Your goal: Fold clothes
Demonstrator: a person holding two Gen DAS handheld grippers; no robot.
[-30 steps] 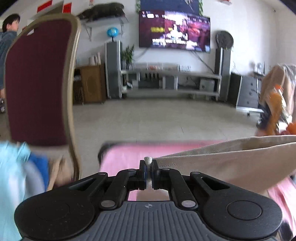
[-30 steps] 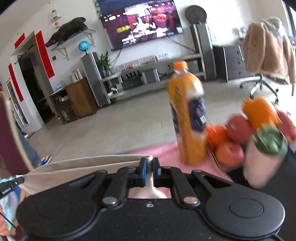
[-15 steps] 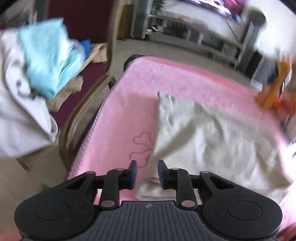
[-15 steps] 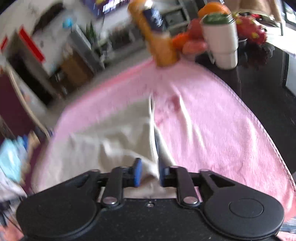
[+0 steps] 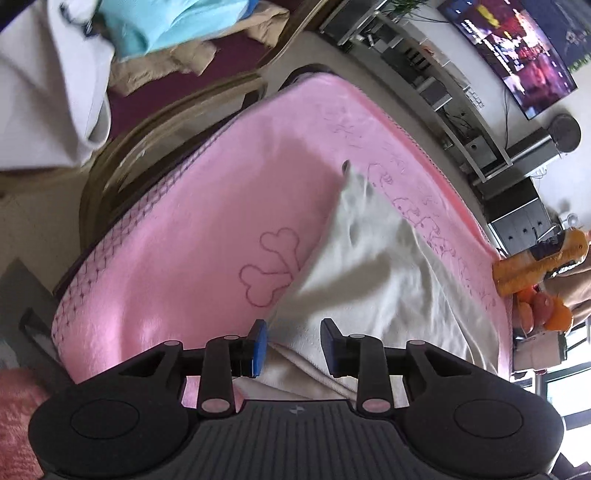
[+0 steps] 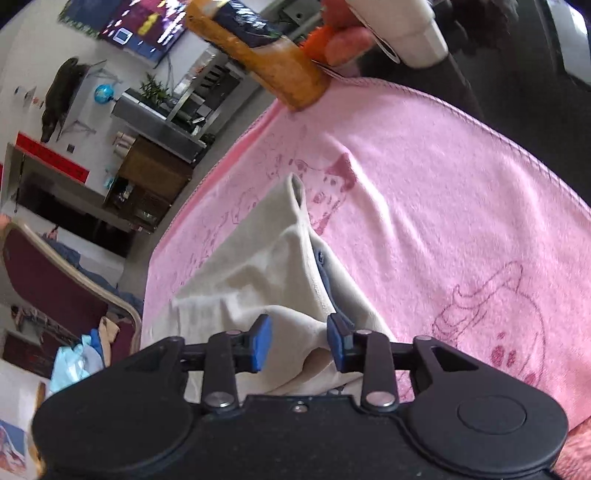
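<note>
A cream garment (image 5: pixel 373 273) lies spread on a pink towel (image 5: pixel 207 236) that covers the table. My left gripper (image 5: pixel 293 347) is open, hovering over the garment's near left edge with nothing held between its blue pads. In the right wrist view the same cream garment (image 6: pixel 258 273) shows a dark inner lining along its right fold. My right gripper (image 6: pixel 299 347) stands open above the garment's near right corner, jaws apart and holding nothing.
An orange drink bottle (image 6: pixel 258 55), a white cup (image 6: pixel 410 33) and fruit (image 5: pixel 543 310) stand at the towel's far right end. A maroon chair (image 5: pixel 177 96) piled with other clothes (image 5: pixel 170 26) sits left of the table. Bare pink towel (image 6: pixel 443 206) surrounds the garment.
Both grippers were shut on the raised garment a second ago. They lowered it onto the pink towel, let go and now stand wider open above its near edge.
</note>
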